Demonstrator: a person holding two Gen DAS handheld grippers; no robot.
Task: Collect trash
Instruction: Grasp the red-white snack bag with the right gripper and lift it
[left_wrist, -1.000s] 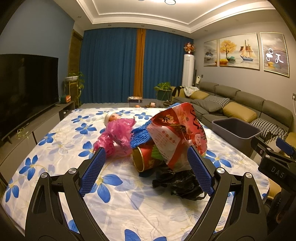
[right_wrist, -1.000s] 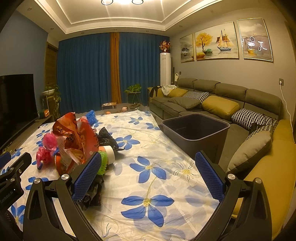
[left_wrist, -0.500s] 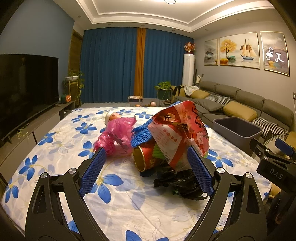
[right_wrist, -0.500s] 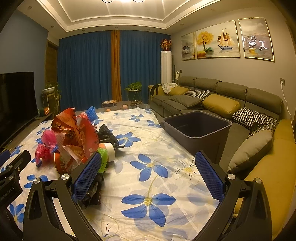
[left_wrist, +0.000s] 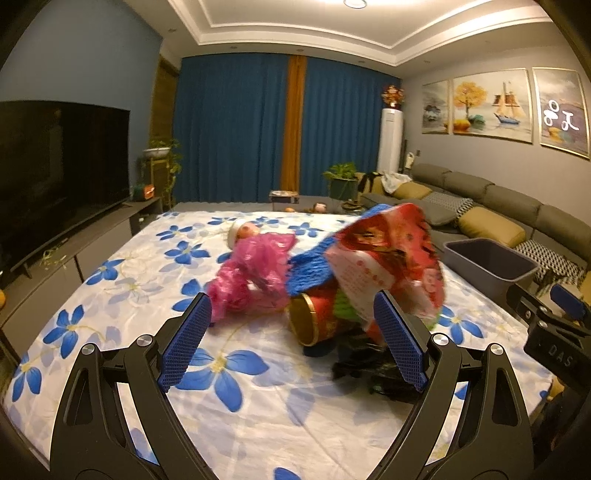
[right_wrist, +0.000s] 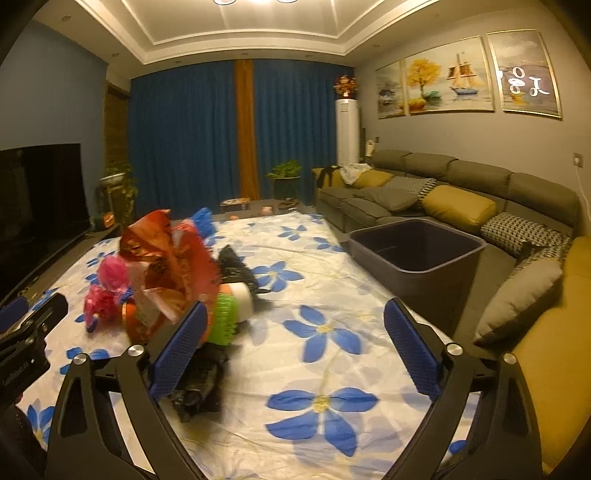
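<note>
A heap of trash lies on the flowered tablecloth (left_wrist: 122, 295): a pink plastic bag (left_wrist: 255, 280), a blue mesh piece (left_wrist: 310, 266), a red snack bag (left_wrist: 388, 254), a red can (left_wrist: 314, 317) on its side and a black bag (left_wrist: 373, 369). My left gripper (left_wrist: 291, 341) is open, just in front of the can and empty. My right gripper (right_wrist: 295, 352) is open and empty, with the heap (right_wrist: 166, 273) to its left and a green and white bottle (right_wrist: 232, 306) by its left finger. The grey bin (right_wrist: 417, 251) stands at the table's right edge.
A grey sofa (right_wrist: 461, 192) with yellow cushions runs along the right wall. A dark TV (left_wrist: 55, 162) stands on a low cabinet at the left. A doll's head (left_wrist: 240, 230) lies behind the pink bag. The right gripper's body (left_wrist: 554, 332) shows at the left wrist view's right edge.
Both grippers have moved a little forward toward the heap; the trash looks larger and closer. Both stay open and nothing has been taken hold of.
</note>
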